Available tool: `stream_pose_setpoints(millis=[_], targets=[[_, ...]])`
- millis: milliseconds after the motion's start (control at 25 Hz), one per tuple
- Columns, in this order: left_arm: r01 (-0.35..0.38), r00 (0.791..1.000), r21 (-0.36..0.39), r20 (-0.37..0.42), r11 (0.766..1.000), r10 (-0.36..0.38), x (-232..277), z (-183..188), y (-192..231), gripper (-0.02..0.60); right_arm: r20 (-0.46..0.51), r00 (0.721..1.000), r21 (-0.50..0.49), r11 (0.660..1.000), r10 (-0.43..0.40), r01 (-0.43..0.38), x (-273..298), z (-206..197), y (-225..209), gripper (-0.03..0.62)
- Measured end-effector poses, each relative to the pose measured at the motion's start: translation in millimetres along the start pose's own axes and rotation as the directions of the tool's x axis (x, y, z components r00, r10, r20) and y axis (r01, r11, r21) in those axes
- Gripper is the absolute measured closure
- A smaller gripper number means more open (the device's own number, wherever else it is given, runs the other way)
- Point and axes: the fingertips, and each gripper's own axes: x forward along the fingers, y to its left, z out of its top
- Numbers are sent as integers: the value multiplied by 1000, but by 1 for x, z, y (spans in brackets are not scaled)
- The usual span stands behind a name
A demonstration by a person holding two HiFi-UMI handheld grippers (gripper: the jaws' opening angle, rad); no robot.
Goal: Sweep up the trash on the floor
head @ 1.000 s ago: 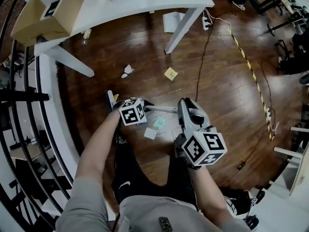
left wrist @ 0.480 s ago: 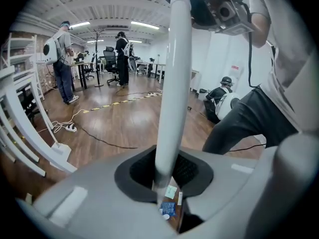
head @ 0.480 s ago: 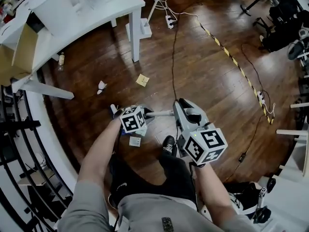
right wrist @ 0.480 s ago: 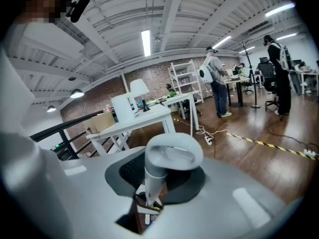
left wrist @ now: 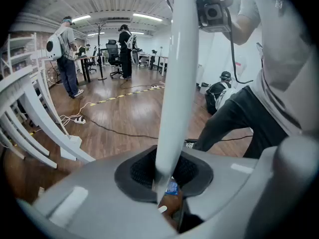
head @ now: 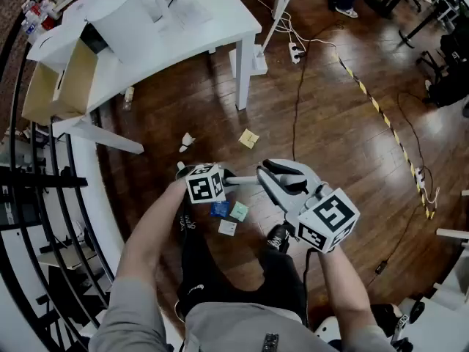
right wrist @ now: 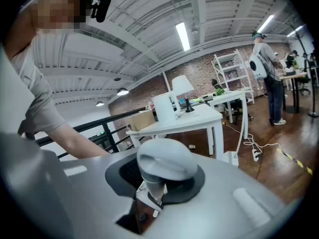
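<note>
A white broom pole (head: 242, 180) runs between my two grippers over the wooden floor. My left gripper (head: 220, 179) is shut on the pole's shaft (left wrist: 174, 83), which rises up through its jaws. My right gripper (head: 282, 178) is shut on the grey rounded knob (right wrist: 164, 163) at the pole's top end. A dark broom head (head: 180, 171) shows just left of the left gripper. Trash lies on the floor: a crumpled white paper (head: 187, 141), a yellow note (head: 248, 138), and a blue scrap (head: 219, 210), a green note (head: 239, 211) and a white slip (head: 228, 227) by my feet.
A white table (head: 183, 20) with a cardboard box (head: 62, 86) stands at the back left. A black railing (head: 44, 196) lines the left side. A cable with a power strip (head: 293, 50) and striped floor tape (head: 381, 112) cross the right. People (left wrist: 67, 54) stand far off.
Both grippers have risen and shifted with the pole still in them, and the right one has rolled. The view has swung, so the table and trash sit differently.
</note>
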Motion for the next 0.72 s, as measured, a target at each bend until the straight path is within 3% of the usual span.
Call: stream_pose_setpoints(millis=[160, 320, 480, 600, 720], targets=[[2, 999, 54, -38, 999, 0, -38, -43, 38, 525, 26, 1000, -21, 1000, -7, 7, 55, 16, 14, 533], [49, 996, 143, -87, 989, -37, -66, -81, 74, 523, 67, 991, 57, 992, -118, 115, 101, 21, 13, 533], [132, 985, 221, -141, 966, -102, -62, -110, 103, 518, 70, 967, 150, 961, -244, 232, 134, 7, 0, 533], [160, 984, 257, -117, 953, -134, -42, -113, 116, 515, 49, 947, 156, 939, -317, 306, 142, -5, -11, 533], [177, 984, 272, -59, 946, -167, -20, -90, 111, 515, 20, 919, 206, 901, -394, 382, 121, -15, -28, 532]])
